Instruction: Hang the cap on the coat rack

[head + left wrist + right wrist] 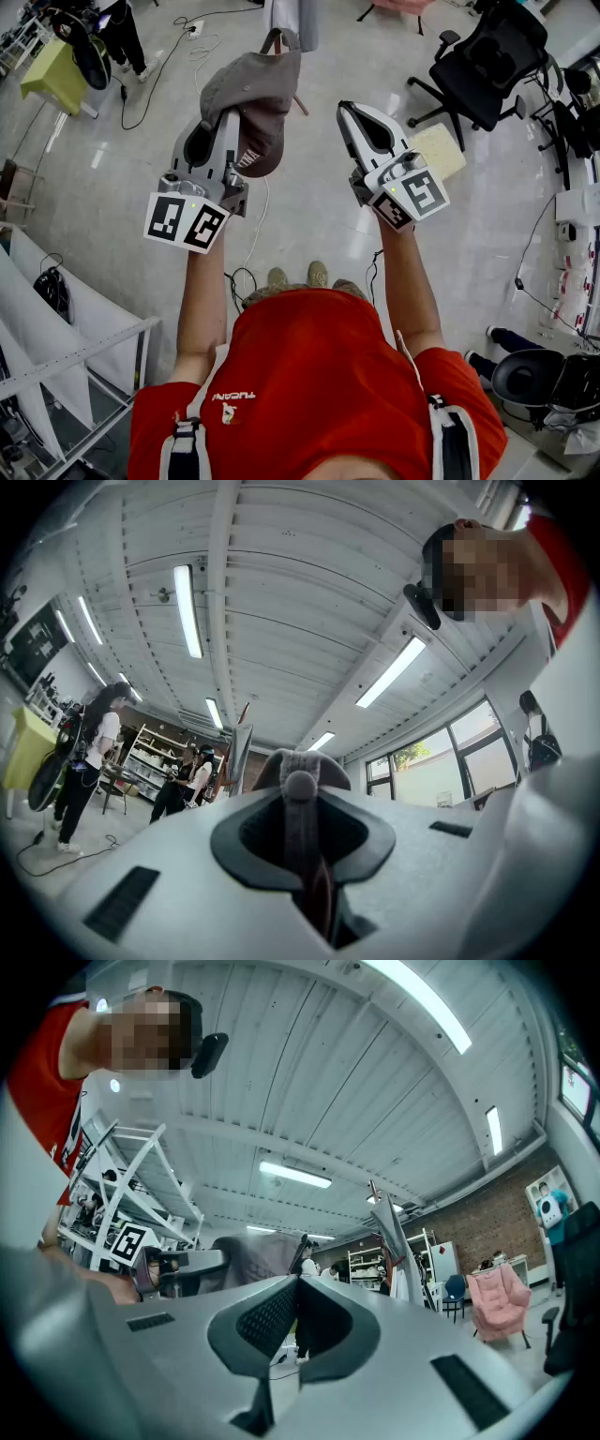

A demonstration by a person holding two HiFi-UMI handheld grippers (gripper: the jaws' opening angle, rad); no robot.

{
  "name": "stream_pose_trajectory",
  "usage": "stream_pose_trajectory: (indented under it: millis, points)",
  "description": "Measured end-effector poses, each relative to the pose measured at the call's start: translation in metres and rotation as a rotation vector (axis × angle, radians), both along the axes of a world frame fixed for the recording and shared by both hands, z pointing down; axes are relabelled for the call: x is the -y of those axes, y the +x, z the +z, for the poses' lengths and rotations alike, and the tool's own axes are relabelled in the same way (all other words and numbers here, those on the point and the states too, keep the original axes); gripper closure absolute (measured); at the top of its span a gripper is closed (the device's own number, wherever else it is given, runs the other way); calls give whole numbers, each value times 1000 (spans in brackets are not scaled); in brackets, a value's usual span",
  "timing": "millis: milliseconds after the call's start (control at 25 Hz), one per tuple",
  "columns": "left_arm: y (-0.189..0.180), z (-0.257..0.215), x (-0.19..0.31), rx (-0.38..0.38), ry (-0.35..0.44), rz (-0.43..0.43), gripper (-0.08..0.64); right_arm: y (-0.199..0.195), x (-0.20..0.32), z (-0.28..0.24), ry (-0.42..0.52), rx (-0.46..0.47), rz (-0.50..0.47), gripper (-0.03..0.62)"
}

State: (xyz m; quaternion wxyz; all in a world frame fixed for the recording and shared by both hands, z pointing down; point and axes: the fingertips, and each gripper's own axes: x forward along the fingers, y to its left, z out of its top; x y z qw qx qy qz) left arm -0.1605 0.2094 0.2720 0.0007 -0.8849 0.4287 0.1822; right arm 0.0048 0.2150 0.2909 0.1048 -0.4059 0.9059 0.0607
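Note:
A grey-brown cap (253, 89) hangs from my left gripper (230, 117), which is shut on its fabric; in the left gripper view a strip of the cap (302, 803) is pinched between the jaws. My right gripper (352, 108) is held up beside it on the right, jaws together with nothing in them. The right gripper view shows the cap (248, 1255) to its left. The wooden coat rack (278, 39) stands just beyond the cap with a pale garment (291, 17) on it. The coat rack (236, 752) also appears ahead in the left gripper view.
A black office chair (487, 66) stands at the right rear and a beige pad (436, 150) lies on the floor near it. A yellow-green table (54, 75) and floor cables (155, 70) are at the left. People (89, 752) stand in the background. White shelving (84, 356) is behind left.

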Motion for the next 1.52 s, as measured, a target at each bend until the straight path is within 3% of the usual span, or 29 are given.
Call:
stream_pose_trajectory:
  millis: [560, 680, 800, 960, 1240, 1520]
  points:
    - [-5, 2, 0, -13, 6, -11, 511, -4, -2, -6, 10, 24, -21, 569]
    - [-27, 3, 9, -19, 12, -9, 511, -25, 5, -5, 9, 17, -10, 569]
    - [-64, 4, 31, -29, 13, -2, 511, -60, 21, -2, 4, 1, 7, 569]
    - [-76, 3, 56, -29, 17, 6, 511, -72, 44, 0, 0, -8, 20, 569]
    - [-68, 3, 117, -3, 22, -11, 511, -63, 102, 3, 7, -8, 15, 569]
    - [-34, 4, 220, 37, 18, -62, 511, -28, 208, 8, 24, -6, -27, 569]
